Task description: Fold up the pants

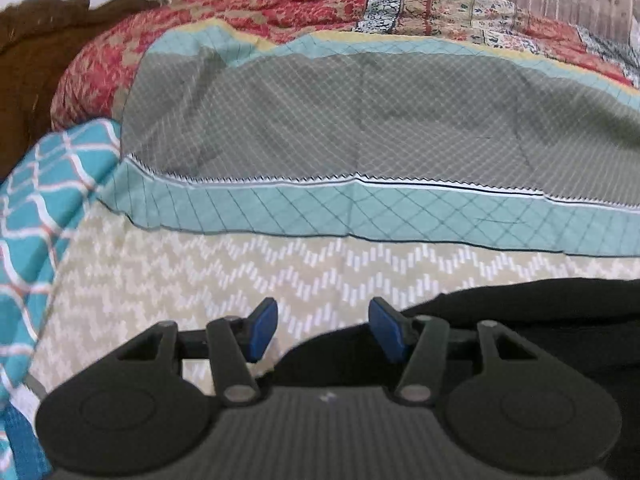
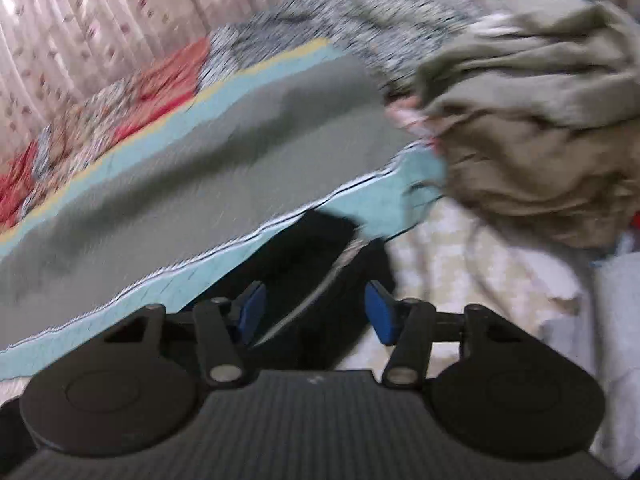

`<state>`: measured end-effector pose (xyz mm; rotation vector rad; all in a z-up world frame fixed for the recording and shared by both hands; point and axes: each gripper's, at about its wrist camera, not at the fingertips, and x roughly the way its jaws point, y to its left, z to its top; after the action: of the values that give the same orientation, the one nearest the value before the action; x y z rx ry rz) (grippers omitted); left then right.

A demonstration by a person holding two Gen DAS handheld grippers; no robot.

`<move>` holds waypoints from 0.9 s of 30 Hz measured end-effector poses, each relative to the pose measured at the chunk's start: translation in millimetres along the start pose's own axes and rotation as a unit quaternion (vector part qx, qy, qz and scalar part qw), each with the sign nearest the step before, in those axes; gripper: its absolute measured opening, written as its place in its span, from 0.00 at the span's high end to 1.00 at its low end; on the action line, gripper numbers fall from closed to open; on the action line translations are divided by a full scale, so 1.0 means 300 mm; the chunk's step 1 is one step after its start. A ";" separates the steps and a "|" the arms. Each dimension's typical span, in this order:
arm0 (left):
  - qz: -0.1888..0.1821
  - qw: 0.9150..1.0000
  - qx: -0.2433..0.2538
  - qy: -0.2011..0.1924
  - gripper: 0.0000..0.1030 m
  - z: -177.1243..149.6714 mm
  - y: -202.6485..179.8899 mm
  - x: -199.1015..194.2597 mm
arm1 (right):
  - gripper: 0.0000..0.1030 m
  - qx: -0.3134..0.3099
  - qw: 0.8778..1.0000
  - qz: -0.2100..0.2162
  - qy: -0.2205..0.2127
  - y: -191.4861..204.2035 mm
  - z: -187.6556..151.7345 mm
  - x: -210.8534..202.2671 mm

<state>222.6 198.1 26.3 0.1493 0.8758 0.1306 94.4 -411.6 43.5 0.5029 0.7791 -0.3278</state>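
Note:
The black pants lie on a beige zigzag bedsheet, at the lower right of the left wrist view. My left gripper is open, its blue pads apart over the pants' left edge, holding nothing. In the blurred right wrist view the black pants run forward from between the fingers, with a grey stripe along them. My right gripper is open just above the pants, the cloth lying between and below its pads.
A grey-and-teal pillow lies across the bed beyond the pants, also in the right wrist view. A red patterned quilt sits behind it. A crumpled olive garment heap is at the right. A teal patterned cloth is at the left.

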 end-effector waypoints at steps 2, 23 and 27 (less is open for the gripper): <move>0.006 1.000 0.018 -0.005 0.50 0.011 -0.014 0.012 | 0.44 0.027 1.000 -0.003 0.007 0.028 0.026 0.046; -0.100 0.983 0.153 0.005 0.48 -0.032 0.006 0.062 | 0.91 0.203 0.974 -0.103 0.017 0.003 0.091 0.233; -0.088 0.977 0.177 0.076 0.78 -0.065 -0.053 0.181 | 0.91 0.206 0.974 -0.095 0.005 0.007 0.100 0.219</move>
<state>242.7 193.5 -29.8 0.3969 1.0561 -0.1835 157.0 -432.4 13.8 0.8226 0.7720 -0.6726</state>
